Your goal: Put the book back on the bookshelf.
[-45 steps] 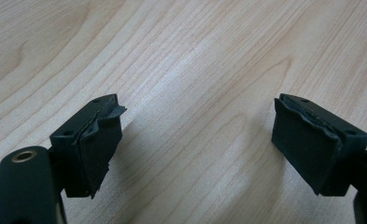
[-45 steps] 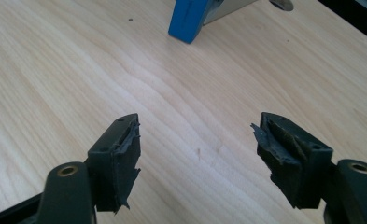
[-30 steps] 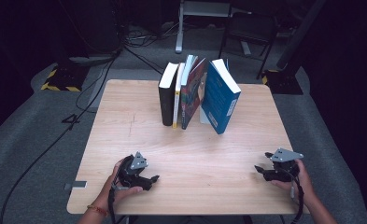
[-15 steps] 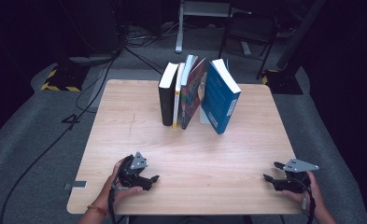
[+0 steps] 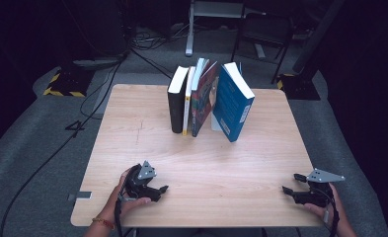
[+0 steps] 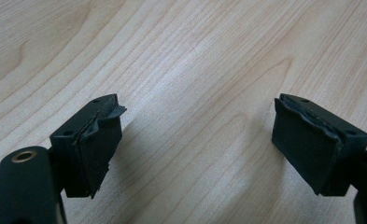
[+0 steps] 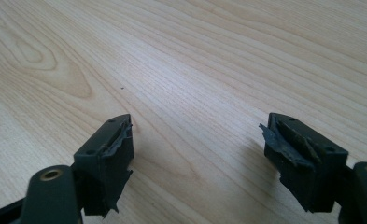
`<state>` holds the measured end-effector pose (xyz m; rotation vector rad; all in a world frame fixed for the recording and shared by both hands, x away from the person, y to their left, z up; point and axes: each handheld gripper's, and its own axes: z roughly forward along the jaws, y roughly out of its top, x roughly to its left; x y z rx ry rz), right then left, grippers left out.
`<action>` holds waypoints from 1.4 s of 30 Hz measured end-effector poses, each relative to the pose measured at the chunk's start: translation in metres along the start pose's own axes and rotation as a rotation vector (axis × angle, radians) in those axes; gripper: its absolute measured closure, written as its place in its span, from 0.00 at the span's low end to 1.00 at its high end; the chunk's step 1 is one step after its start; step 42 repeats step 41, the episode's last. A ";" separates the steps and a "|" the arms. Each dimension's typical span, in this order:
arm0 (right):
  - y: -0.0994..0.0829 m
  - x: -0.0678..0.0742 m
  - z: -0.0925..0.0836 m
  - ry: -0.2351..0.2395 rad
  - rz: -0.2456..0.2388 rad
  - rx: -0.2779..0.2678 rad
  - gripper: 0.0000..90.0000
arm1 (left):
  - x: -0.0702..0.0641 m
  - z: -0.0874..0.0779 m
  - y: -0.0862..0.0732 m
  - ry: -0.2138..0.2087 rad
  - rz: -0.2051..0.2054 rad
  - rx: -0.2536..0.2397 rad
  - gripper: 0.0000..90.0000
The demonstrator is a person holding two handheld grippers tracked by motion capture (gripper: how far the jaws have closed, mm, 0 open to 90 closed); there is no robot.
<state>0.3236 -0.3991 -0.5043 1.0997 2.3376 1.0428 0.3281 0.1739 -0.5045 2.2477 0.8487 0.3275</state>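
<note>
High view, left gripper (image 5: 158,189): rested low over the near left part of the table (image 5: 132,123), held in the person's left hand (image 5: 127,197), jaws spread with nothing between them.
High view, right gripper (image 5: 291,184): sat at the near right edge of the table in the right hand (image 5: 325,205), jaws pointing toward the left gripper and wide apart; they had just been opening, with nothing between them.
High view, books (image 5: 209,101): stood in a row well ahead of both grippers, between them and toward the far edge; the black book (image 5: 175,104) upright at the left end, the blue book (image 5: 232,106) leaning at the right end.
Left gripper view, left gripper (image 6: 197,147): both black pads (image 6: 99,149) stood far apart, bare wood of the table (image 6: 195,60) under and ahead of them.
Right gripper view, right gripper (image 7: 197,154): pads (image 7: 113,161) spread wide, with worn edges; plain wood of the table (image 7: 195,56) lay between and ahead of them.
</note>
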 end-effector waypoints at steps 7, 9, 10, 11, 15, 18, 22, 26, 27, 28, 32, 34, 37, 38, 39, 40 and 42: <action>0.000 0.000 0.000 0.000 -0.002 -0.001 0.27 | 0.000 0.000 0.000 0.001 -0.001 0.000 0.18; 0.000 0.000 0.000 -0.002 0.001 0.000 0.27 | 0.000 0.000 0.000 -0.001 0.000 0.001 0.18; 0.000 0.000 0.000 -0.002 0.001 0.000 0.27 | 0.000 0.000 0.000 -0.001 0.000 0.001 0.18; 0.000 0.000 0.000 -0.003 0.001 0.000 0.27 | 0.000 0.000 0.000 -0.002 0.000 0.001 0.18; 0.000 0.000 0.000 -0.003 0.002 0.000 0.27 | 0.000 0.000 0.000 -0.006 -0.001 0.001 0.18; 0.000 0.000 0.000 -0.003 0.002 0.000 0.27 | 0.001 0.001 0.000 -0.009 -0.003 0.002 0.17; 0.000 0.000 0.000 -0.003 0.001 0.000 0.27 | 0.001 0.001 0.000 -0.010 -0.003 0.002 0.17; 0.000 0.000 0.000 -0.004 0.001 0.000 0.27 | 0.001 0.000 0.000 -0.009 0.000 0.002 0.17; 0.000 0.000 0.000 -0.004 0.001 0.000 0.27 | 0.001 0.001 0.001 -0.009 0.000 0.003 0.17; 0.000 0.000 0.000 -0.004 0.000 -0.001 0.27 | 0.001 0.001 0.001 -0.010 0.000 0.003 0.17; 0.000 0.000 0.000 -0.004 0.001 0.000 0.27 | 0.002 0.001 0.001 -0.011 0.004 0.003 0.17; 0.000 0.000 0.000 -0.004 0.001 0.000 0.27 | 0.002 0.001 0.001 -0.011 0.004 0.003 0.17; 0.000 0.000 0.000 -0.003 0.001 0.000 0.27 | 0.002 0.001 0.001 -0.011 0.004 0.003 0.17; 0.000 0.000 0.000 -0.004 0.001 0.000 0.27 | 0.002 0.001 0.001 -0.012 0.004 0.004 0.17; 0.000 0.000 0.000 -0.004 0.001 0.000 0.27 | 0.002 0.001 0.001 -0.012 0.004 0.004 0.17; 0.000 0.000 0.000 -0.004 0.001 0.000 0.27 | 0.002 0.001 0.001 -0.013 0.007 0.005 0.17; 0.000 0.000 0.000 -0.004 0.001 0.000 0.27 | 0.002 0.001 0.001 -0.014 0.008 0.004 0.17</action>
